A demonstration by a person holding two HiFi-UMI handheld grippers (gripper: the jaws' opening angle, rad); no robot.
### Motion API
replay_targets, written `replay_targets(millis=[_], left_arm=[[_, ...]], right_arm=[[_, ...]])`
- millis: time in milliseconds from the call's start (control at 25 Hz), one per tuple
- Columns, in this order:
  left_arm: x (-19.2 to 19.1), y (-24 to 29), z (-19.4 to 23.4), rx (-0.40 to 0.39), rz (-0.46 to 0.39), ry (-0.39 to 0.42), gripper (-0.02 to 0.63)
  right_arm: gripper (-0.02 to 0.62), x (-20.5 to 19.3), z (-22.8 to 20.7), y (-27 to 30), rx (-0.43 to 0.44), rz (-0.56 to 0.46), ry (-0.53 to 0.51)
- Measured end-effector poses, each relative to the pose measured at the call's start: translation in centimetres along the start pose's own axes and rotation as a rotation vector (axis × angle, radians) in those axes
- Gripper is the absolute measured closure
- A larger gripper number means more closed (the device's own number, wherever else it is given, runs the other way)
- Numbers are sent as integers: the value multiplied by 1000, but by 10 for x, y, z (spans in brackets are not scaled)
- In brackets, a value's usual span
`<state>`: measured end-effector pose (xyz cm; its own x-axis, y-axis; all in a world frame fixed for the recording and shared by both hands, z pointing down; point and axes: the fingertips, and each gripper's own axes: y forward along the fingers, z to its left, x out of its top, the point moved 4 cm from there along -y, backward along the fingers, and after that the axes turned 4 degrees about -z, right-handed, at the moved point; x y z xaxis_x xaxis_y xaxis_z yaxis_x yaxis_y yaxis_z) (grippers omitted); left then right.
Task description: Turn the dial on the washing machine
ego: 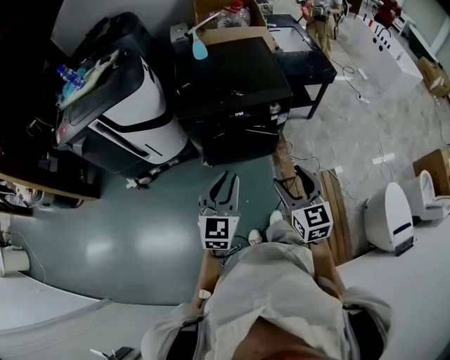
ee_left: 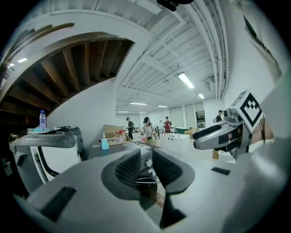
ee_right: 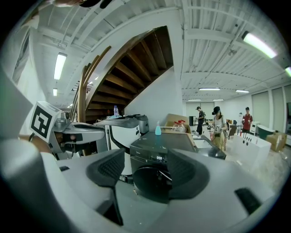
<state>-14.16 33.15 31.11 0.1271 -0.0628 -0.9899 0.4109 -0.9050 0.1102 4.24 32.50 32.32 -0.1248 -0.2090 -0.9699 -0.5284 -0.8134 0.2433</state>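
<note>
The black front-loading washing machine point(ego: 235, 91) stands on the floor ahead of me, its round door facing me point(ee_right: 157, 182). A small pale dial point(ego: 274, 107) sits at the right end of its control panel and shows between the left jaws point(ee_left: 148, 162). My left gripper point(ego: 223, 186) hangs in the air short of the machine's front, its jaws a narrow gap apart with nothing between them point(ee_left: 146, 160). My right gripper point(ego: 299, 181) is level with it to the right. Its jaws stand wider apart and empty, framing the machine point(ee_right: 146, 167). Neither touches the washer.
A white-and-black appliance point(ego: 126, 105) with a water bottle on top stands left of the washer. A blue bottle point(ego: 200, 48) and cardboard box point(ego: 228, 14) are behind it, a black table point(ego: 302, 60) to the right. White units point(ego: 390, 214), wooden boards point(ego: 337, 211) and cables lie right. People stand far back point(ee_right: 217, 125).
</note>
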Motion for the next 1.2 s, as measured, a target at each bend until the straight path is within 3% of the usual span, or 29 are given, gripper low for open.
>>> replay_targets(millis=[520, 1200], left_arm=[[-4, 21, 13, 41, 20, -10, 517], [8, 112, 16, 85, 56, 14, 517]], right_arm=[[310, 4, -16, 38, 45, -7, 15], [319, 10, -95, 102, 110, 16, 38]])
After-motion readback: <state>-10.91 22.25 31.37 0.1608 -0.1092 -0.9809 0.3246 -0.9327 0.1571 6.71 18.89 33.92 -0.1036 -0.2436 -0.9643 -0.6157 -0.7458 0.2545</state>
